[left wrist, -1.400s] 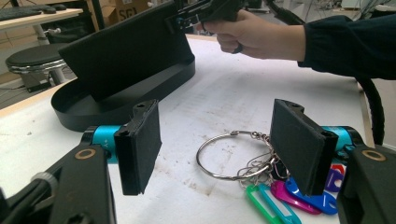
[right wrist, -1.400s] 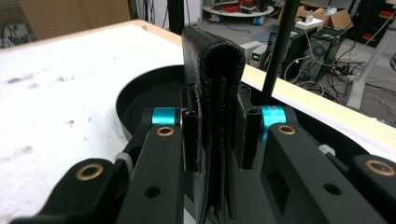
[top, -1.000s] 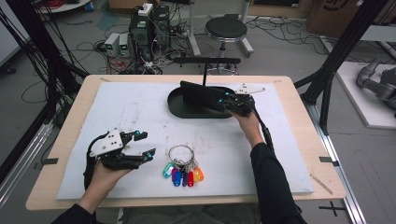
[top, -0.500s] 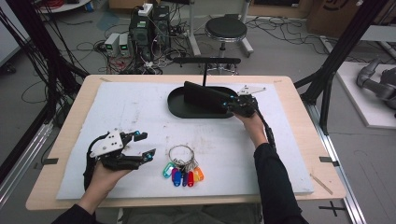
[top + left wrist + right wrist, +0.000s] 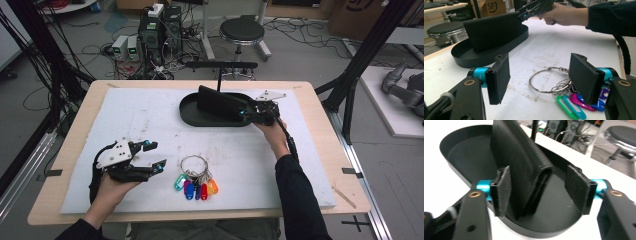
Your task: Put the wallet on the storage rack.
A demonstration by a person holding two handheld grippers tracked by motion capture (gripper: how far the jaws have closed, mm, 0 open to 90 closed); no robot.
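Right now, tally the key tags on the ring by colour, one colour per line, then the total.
From the high view, tags on the key ring:
Green tag: 1
Purple tag: 1
Blue tag: 1
Red tag: 1
Orange tag: 1
Total: 5

matt black tray (image 5: 461,152), fuzzy cloth wallet (image 5: 519,162)

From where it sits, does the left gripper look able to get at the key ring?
Probably yes. The left gripper is open and sits just beside the key ring, which lies flat on the mat with nothing between them; the right gripper is away at the tray.
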